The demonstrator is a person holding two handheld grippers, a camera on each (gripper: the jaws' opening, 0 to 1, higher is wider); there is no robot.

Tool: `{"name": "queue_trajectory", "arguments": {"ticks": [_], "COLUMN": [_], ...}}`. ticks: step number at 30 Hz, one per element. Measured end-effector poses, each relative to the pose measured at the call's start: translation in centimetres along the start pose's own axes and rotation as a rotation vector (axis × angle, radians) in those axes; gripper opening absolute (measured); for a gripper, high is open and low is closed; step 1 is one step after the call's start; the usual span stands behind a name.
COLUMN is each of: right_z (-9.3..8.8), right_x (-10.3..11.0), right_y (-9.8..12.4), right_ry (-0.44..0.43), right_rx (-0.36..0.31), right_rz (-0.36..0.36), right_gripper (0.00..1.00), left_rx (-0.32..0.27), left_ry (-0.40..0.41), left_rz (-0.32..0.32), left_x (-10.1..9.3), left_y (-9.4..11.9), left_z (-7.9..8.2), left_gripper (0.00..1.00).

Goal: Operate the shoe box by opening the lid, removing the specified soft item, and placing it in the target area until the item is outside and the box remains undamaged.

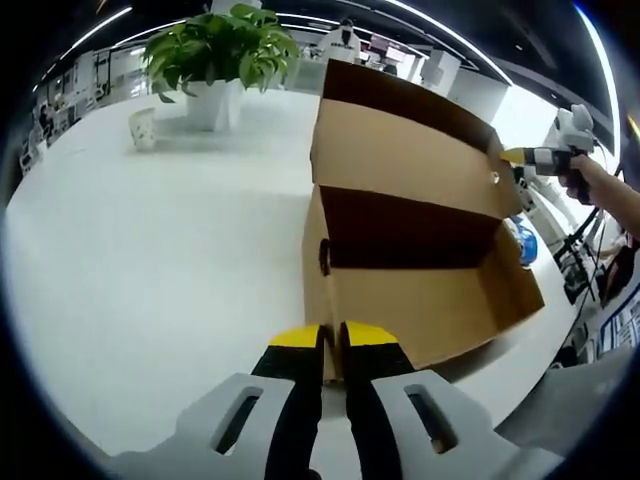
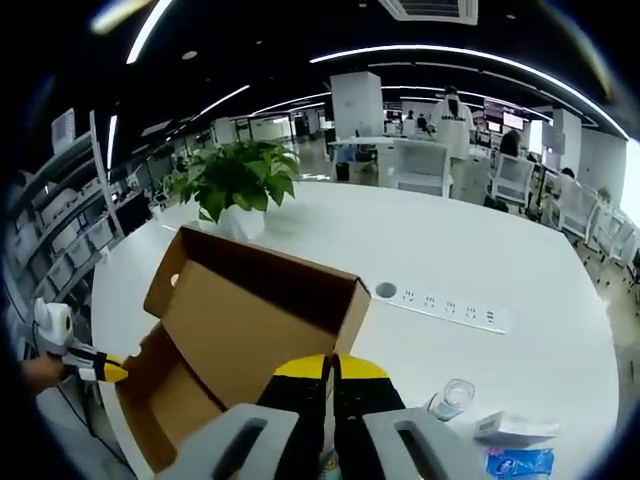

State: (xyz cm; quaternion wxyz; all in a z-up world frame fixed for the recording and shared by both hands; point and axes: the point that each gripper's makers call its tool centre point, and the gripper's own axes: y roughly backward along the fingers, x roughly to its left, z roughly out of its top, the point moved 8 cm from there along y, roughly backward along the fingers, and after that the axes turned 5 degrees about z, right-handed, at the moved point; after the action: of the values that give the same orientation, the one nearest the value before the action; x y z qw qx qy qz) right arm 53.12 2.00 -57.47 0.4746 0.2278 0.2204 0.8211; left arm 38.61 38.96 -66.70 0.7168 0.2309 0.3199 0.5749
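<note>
The brown cardboard shoe box (image 1: 420,270) lies open on the white table (image 1: 150,260), its long axis running sideways between the hands. Left hand-held gripper (image 1: 333,338) is clamped on the near side wall; right hand-held gripper (image 2: 330,368) pinches the raised lid edge. The interior looks bare — no soft item visible.

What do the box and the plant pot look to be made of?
Box: plain brown cardboard, matte, with folded flaps and raw edges. Pot: smooth white, probably ceramic or plastic; too far away to tell which.
</note>
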Motion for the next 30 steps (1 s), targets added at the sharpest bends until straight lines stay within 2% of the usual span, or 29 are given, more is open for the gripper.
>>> {"name": "queue_trajectory", "arguments": {"ticks": [13, 30], "right_z": [-0.3, -1.1], "right_x": [0.8, 1.8], "right_y": [1.5, 3.0], "right_ry": [0.023, 0.024], "right_rx": [-0.021, -0.064], "right_rz": [-0.001, -0.009], "right_gripper": [0.00, 0.00], "left_rx": [-0.009, -0.004], "left_ry": [0.008, -0.033], "left_rz": [-0.016, -0.031], "left_x": [0.1, 0.1], "left_y": [0.0, 0.2], "left_z": [0.1, 0.1], "left_gripper": [0.05, 0.05]}}
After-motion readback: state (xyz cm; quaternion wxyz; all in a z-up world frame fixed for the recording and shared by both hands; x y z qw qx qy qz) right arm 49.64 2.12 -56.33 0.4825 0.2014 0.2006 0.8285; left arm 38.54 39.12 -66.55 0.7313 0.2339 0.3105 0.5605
